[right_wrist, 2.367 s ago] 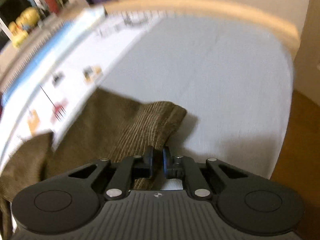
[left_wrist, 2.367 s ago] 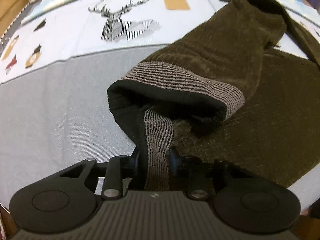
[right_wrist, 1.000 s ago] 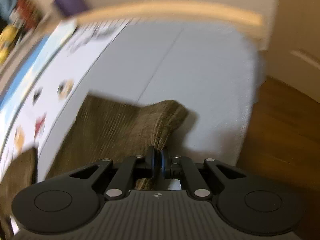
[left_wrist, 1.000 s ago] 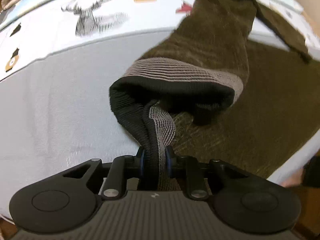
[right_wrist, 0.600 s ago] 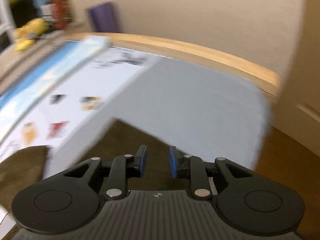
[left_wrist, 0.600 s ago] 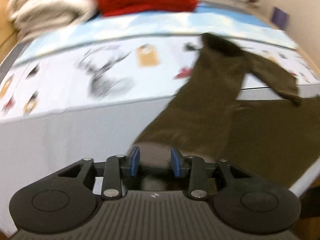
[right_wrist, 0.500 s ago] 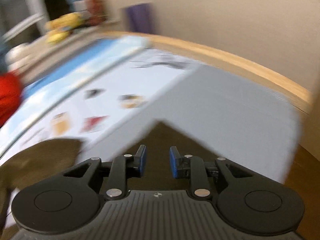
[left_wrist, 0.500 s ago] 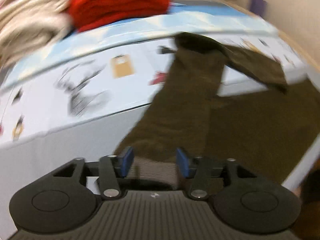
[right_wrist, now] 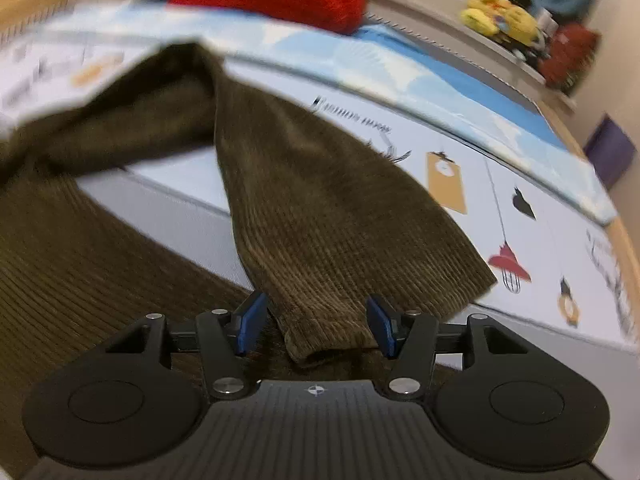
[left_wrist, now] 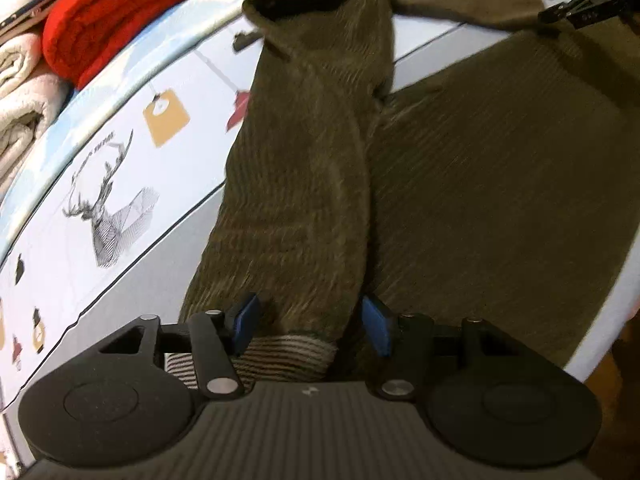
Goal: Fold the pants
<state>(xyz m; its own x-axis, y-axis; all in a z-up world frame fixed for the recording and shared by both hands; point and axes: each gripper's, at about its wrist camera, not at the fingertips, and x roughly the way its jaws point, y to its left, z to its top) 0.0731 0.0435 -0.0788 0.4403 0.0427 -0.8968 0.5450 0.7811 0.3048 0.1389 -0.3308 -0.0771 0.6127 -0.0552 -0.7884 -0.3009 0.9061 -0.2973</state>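
Two claws are seen w/ jaws apart, just opened, gripping nothing: left claw (left_wrist: 310,322) over the striped waistband (left_wrist: 280,354), right claw (right_wrist: 316,322) over a leg hem. The olive-brown corduroy pants (left_wrist: 480,184) are spread on a bed w/ printed sheet (left_wrist: 120,168).

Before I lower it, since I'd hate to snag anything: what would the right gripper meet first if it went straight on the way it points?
Probably the olive corduroy pants: a cuffed end lies between the open fingers of the right gripper. Depth is unclear.
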